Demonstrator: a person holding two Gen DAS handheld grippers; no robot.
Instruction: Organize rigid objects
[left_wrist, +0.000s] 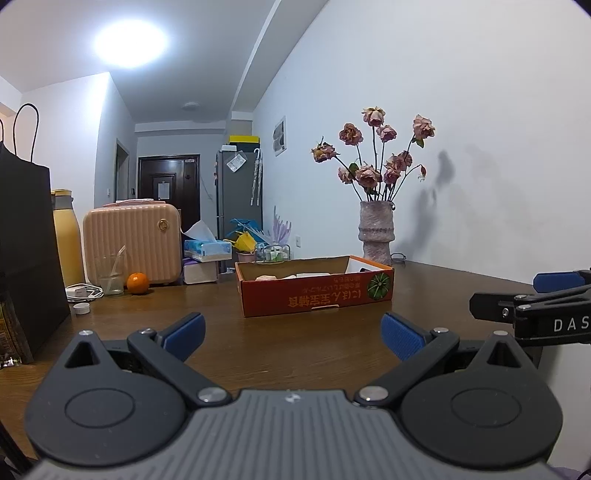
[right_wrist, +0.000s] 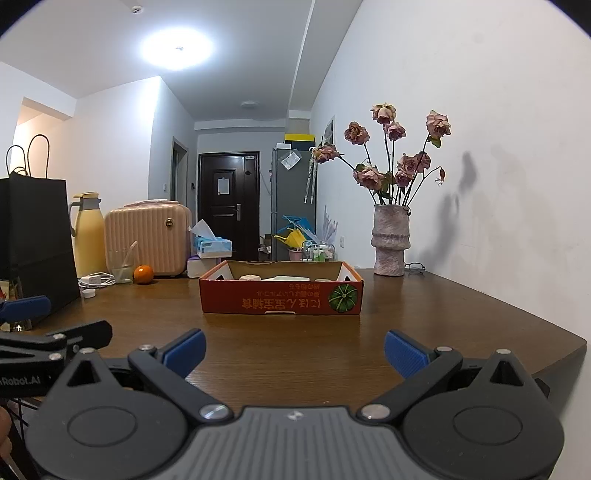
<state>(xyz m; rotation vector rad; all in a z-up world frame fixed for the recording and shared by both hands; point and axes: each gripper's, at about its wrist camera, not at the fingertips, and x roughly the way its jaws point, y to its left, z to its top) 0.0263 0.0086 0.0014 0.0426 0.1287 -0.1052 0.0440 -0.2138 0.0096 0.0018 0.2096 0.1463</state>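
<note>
An orange cardboard box (left_wrist: 314, 293) with a green squash print sits on the brown wooden table (left_wrist: 288, 343); it also shows in the right wrist view (right_wrist: 280, 297). Pale blocks (left_wrist: 295, 276) lie inside it, only their tops visible. My left gripper (left_wrist: 291, 336) is open and empty, low over the table in front of the box. My right gripper (right_wrist: 294, 352) is open and empty, beside the left one at the same distance from the box. The right gripper shows at the right edge of the left wrist view (left_wrist: 532, 306).
An orange (left_wrist: 137, 283), a glass (left_wrist: 109, 275), a white cap (left_wrist: 81, 308), a charger (left_wrist: 83, 292), a black paper bag (left_wrist: 26, 254), a yellow flask (left_wrist: 68, 240), a pink case (left_wrist: 133, 245) and tissue boxes (left_wrist: 207, 251) stand at the left. A vase of dried roses (left_wrist: 376, 232) stands by the wall. The table's right edge (right_wrist: 561, 354) is near.
</note>
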